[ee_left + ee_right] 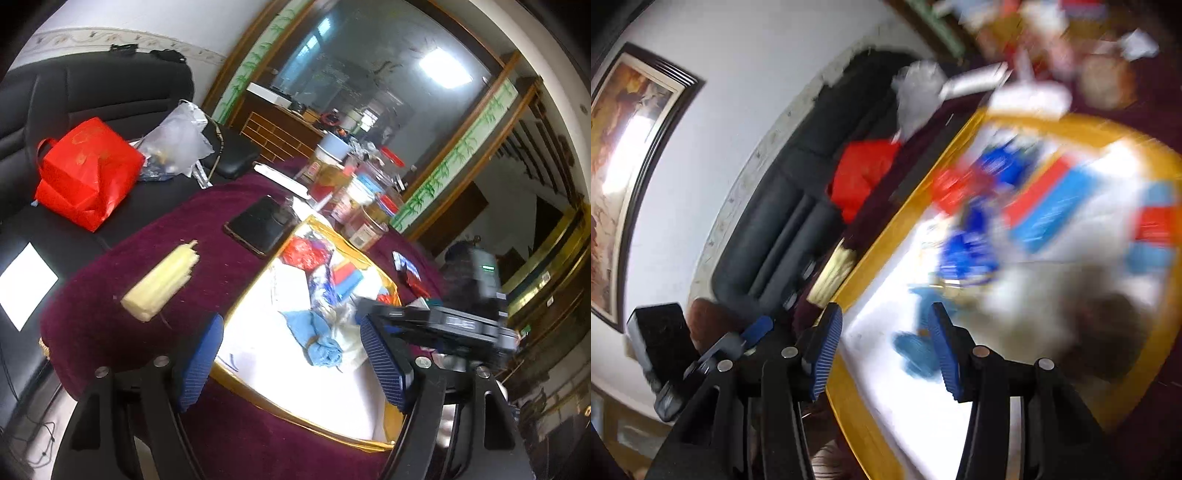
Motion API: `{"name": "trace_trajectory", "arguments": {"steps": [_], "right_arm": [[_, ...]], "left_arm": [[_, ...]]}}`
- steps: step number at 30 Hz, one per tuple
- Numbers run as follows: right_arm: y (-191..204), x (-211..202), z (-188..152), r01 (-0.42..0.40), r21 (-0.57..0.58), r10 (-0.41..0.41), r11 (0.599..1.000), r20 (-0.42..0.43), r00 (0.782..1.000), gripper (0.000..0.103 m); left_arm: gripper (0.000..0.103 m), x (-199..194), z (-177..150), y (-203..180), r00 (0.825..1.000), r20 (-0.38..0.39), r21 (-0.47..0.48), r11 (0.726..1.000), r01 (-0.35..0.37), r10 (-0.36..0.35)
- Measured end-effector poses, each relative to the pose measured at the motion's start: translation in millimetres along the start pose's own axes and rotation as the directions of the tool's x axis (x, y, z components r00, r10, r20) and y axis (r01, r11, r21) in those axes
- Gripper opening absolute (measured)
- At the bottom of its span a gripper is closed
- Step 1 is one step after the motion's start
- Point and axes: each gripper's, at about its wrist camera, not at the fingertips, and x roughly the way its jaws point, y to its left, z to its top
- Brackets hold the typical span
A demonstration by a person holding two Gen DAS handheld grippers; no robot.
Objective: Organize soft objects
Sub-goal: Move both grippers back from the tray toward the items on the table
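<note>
**Blue cloth in gold-rimmed tray**

A crumpled blue cloth (319,338) is seen lying in the gold-rimmed tray (255,380) on the maroon tablecloth (122,266). The left gripper (291,354) is held tilted down above it, spread wide, empty. The right gripper (886,354), part open, grips nothing; its view is badly blurred.

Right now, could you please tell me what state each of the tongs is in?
Left tongs: open, holding nothing.
Right tongs: open, holding nothing; that view is blurred.

White wall (122,18), black sofa (92,88), wood-framed glass partition (369,55), framed painting (624,147)
</note>
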Motion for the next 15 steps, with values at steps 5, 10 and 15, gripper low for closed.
{"name": "trace_trajectory", "arguments": {"steps": [5, 10, 15], "right_arm": [[-35, -111, -36, 0.195, 0.012, -0.192, 0.981, 0.221, 0.956, 0.058], [-102, -223, -75, 0.338, 0.207, -0.393, 0.918, 0.367, 0.843, 0.063], [-175, -294, -113, 0.392, 0.428, -0.557, 0.814, 0.386, 0.735, 0.064]], "left_arm": [[0.08, 13, -10, -29, 0.999, -0.042, 0.081, 0.997, 0.011, -0.008], [0.08, 31, -30, -79, 0.991, -0.116, 0.197, 0.976, 0.089, -0.067], [0.08, 58, -61, -132, 0.964, -0.227, 0.274, 0.942, 0.196, -0.134]]}}
